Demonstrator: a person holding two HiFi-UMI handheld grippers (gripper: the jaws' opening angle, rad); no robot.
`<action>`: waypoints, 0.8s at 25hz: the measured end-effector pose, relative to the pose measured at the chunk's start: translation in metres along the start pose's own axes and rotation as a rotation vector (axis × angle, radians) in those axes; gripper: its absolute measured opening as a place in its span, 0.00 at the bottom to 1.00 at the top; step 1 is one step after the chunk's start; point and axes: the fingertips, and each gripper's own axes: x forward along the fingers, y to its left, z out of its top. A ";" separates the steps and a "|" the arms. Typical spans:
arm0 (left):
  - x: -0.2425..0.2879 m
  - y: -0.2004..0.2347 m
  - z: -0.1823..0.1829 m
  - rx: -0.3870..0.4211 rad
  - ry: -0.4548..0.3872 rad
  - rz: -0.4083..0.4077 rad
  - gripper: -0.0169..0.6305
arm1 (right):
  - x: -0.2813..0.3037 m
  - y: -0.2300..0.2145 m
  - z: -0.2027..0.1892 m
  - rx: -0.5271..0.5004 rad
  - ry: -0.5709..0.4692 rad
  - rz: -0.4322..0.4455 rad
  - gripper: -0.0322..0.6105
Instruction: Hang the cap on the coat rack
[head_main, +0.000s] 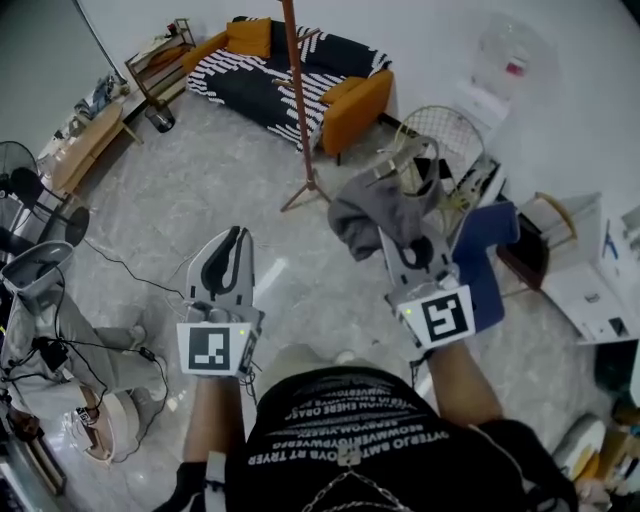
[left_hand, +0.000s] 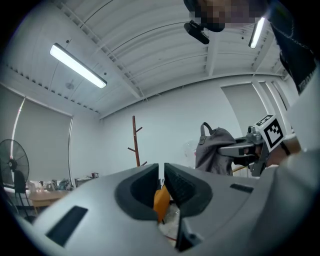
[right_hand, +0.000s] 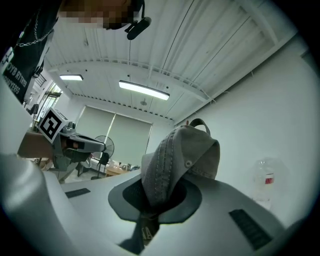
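A grey cap (head_main: 385, 205) hangs bunched from my right gripper (head_main: 402, 228), which is shut on its fabric and held up in front of me. In the right gripper view the cap (right_hand: 175, 160) rises out of the closed jaws of the right gripper (right_hand: 155, 197), its strap loop on top. The coat rack (head_main: 298, 90), a thin brown pole on splayed feet, stands ahead on the floor between the two grippers. My left gripper (head_main: 232, 240) is shut and holds nothing. In the left gripper view the left gripper (left_hand: 161, 172) points towards the rack (left_hand: 135, 142), with the cap (left_hand: 215, 150) to its right.
A striped sofa (head_main: 290, 75) with orange cushions stands behind the rack. A wire chair (head_main: 445, 135) and a blue seat (head_main: 490, 250) are on the right. A fan (head_main: 25, 185) and a low table (head_main: 90, 140) are at the left, and cables (head_main: 130, 270) trail on the floor.
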 end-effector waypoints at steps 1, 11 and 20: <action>0.001 0.001 -0.002 -0.002 0.004 0.000 0.08 | 0.002 0.001 -0.001 0.006 0.001 0.007 0.07; 0.030 0.030 -0.009 -0.003 0.019 -0.024 0.08 | 0.051 0.007 -0.012 0.015 0.021 0.034 0.07; 0.084 0.079 -0.022 -0.011 0.021 -0.068 0.08 | 0.120 0.005 -0.023 -0.013 0.052 0.013 0.07</action>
